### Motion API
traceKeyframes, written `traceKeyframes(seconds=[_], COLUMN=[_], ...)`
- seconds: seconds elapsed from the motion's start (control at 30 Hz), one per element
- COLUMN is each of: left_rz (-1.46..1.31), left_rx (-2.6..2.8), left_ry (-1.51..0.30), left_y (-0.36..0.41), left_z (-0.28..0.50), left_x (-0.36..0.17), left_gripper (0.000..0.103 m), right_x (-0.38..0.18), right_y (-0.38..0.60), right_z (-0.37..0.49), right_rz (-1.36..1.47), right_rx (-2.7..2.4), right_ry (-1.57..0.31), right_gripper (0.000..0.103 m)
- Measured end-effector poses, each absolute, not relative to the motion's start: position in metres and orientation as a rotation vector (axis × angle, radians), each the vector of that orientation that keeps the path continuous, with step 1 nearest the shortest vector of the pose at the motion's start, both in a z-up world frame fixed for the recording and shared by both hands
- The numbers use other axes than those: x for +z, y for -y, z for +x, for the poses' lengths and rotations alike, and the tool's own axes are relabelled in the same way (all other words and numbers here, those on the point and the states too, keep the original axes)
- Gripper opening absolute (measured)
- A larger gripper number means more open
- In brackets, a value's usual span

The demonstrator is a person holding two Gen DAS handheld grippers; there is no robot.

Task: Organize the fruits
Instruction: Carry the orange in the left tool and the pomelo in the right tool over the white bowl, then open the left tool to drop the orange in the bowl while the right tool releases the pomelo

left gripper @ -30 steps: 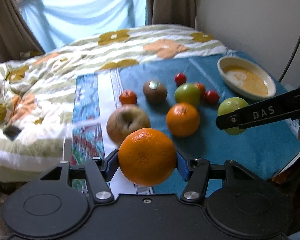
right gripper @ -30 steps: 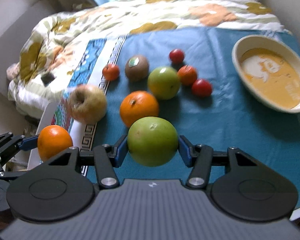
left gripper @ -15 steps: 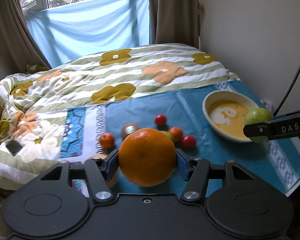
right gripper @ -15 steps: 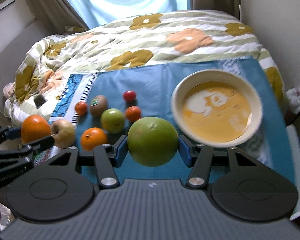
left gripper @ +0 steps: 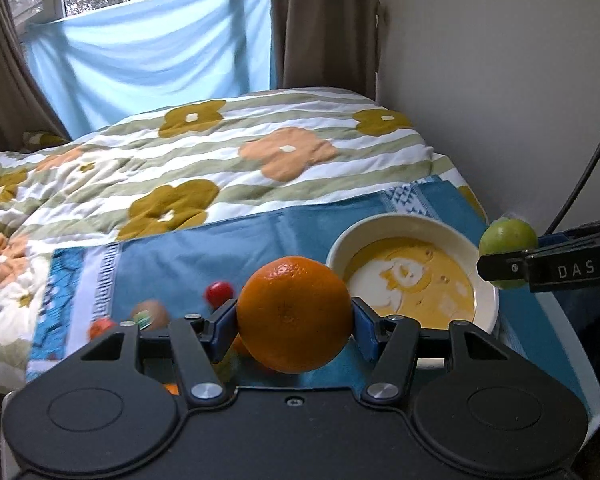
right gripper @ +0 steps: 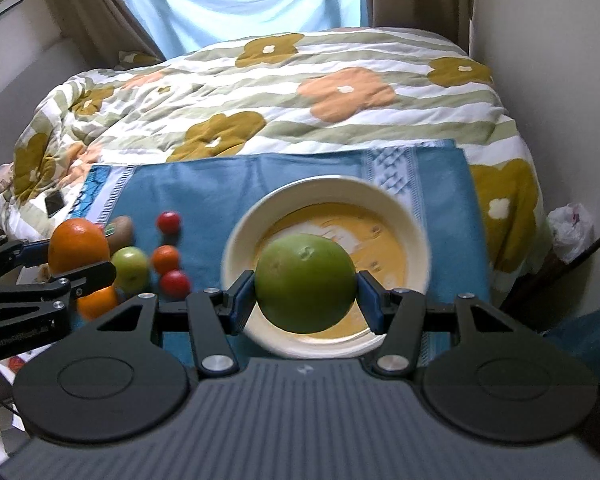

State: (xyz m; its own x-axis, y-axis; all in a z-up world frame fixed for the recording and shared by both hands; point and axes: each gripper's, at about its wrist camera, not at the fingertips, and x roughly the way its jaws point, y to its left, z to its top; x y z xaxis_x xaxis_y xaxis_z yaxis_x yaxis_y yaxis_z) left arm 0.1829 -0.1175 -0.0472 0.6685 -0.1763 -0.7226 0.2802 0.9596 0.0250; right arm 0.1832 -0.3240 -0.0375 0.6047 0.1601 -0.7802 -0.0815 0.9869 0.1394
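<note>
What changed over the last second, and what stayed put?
Both claws rose from the fruit pile and swung right toward the bowl. The right claw now holds its green apple in front of the bowl; the left claw with its orange trails to the bowl's left. Neither grip changed. The loose fruit on the blue cloth looks unmoved, and the bowl has no fruit in it.

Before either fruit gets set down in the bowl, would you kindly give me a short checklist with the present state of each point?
1. Right gripper shut on the green apple: ok.
2. Left gripper shut on the orange: ok.
3. Green apple in front of the bowl in the right wrist view: ok.
4. Bowl holds no fruit: ok.
5. Height of the green apple above the bowl: cannot tell.
6. Orange over the bowl: not ok, it sits left of the rim.
</note>
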Motion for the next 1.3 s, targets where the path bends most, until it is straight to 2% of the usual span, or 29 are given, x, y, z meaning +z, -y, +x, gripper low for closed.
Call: traceKeyframes(seconds=[0.47,0.8,0.83,0.9,0.93,1.3], left_rz=[0.237,0.291,0.296,0.305,0.307,0.262], left_rx=[-0.351,-0.38,-0.377,-0.378,-0.383,-0.339], left_ry=[-0.864,-0.886,-0.877,-0.843,-0.826,-0.812], left_y=[0.213,0.246,0.247,0.249,0.248,0.217], left_z=[0.271,0.298,0.298,0.297,0.296,0.285], left_x=[-0.104,-0.134,-0.134,-0.13,-0.126,-0.107], left_gripper=[0.063,0.064,0.066,0.088,0.091,0.092], right_x=[-0.072,-0.089,-0.089,-0.09,-0.089,-0.089], right_y=[0.394,0.41,0.411,0.413,0.413,0.406], right_z=[0.248,0.266,0.266,0.268,0.268,0.271], right_rz=[0.144,0.187,0.191,0.197,0.2,0.182], right_rx=[0.088,0.072,0.071,0.068,0.068,0.088], right_ry=[-0.931,-0.951,-0.95,-0.95,-0.95,-0.956], right_gripper=[0.069,0.069,0.069,0.069,0.069,0.069])
